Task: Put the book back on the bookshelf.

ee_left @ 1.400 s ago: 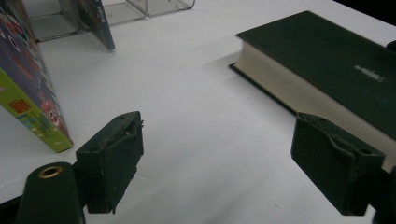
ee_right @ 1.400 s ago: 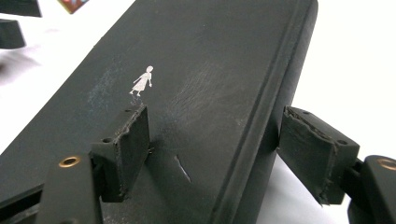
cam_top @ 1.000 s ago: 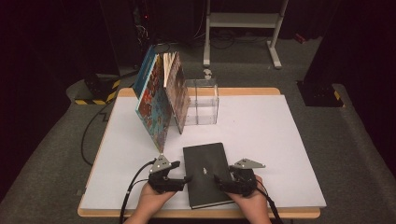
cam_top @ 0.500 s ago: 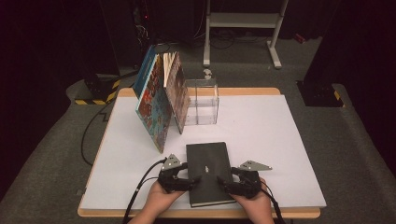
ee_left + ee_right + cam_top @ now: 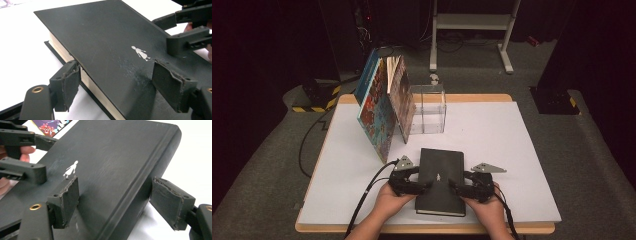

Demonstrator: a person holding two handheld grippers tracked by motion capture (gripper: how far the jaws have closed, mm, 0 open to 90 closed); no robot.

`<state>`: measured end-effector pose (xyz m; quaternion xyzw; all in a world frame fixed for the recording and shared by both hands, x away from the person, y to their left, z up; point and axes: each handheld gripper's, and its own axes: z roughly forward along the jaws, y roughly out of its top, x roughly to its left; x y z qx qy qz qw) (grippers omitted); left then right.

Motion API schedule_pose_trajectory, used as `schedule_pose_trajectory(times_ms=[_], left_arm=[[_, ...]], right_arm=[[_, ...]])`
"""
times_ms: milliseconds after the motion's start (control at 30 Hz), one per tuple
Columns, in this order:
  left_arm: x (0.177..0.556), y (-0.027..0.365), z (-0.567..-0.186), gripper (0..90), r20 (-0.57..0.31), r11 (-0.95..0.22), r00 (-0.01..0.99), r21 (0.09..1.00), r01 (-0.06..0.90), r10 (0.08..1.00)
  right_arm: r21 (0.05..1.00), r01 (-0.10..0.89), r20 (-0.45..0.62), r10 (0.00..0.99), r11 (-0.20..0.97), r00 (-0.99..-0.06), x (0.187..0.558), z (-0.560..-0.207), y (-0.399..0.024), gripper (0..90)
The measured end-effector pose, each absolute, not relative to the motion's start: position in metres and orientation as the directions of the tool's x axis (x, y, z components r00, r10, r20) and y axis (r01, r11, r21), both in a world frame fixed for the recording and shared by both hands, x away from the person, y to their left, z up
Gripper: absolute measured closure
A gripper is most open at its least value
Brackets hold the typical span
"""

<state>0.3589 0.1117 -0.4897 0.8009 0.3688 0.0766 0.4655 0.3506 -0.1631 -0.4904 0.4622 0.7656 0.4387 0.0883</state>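
A black hardcover book [image 5: 441, 172] with a small white figure on its cover lies flat near the table's front edge. My left gripper [image 5: 428, 186] reaches in over its page edge. In the left gripper view the book [image 5: 100, 37] sits between my open jaws [image 5: 117, 82]: one pad lies beside the pages, the other over the cover. My right gripper [image 5: 453, 186] comes in from the spine side. In the right gripper view the book [image 5: 120, 152] also sits between open jaws [image 5: 115, 202], with one pad over the cover, the other beside the spine and a gap showing.
Several picture books [image 5: 382, 110] lean upright at the back left of the white table [image 5: 502, 140], against a clear plastic box [image 5: 428, 107]. A metal stand [image 5: 472, 22] is on the floor behind. The wooden table rim [image 5: 422, 229] runs just before my hands.
Both hands have shifted to the right and a little away from me, and the book has slid the same way between them. The jaws now reach farther over the cover.
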Motion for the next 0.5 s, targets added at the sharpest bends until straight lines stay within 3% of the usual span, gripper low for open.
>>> schedule_pose_trajectory(times_ms=[300, 500], left_arm=[[0.354, 0.111, -0.467, 28.3, -0.153, -0.301, 0.741, 0.846, 0.44, 0.654], [0.365, 0.111, -0.464, 36.8, -0.207, -0.28, 0.75, 0.839, 0.466, 0.629]], right_arm=[[0.792, 0.581, 0.247, 0.773, 0.186, -0.584, 0.345, -0.483, -0.167, 30.5], [0.793, 0.585, 0.268, 0.766, 0.169, -0.584, 0.344, -0.485, -0.175, 28.8]])
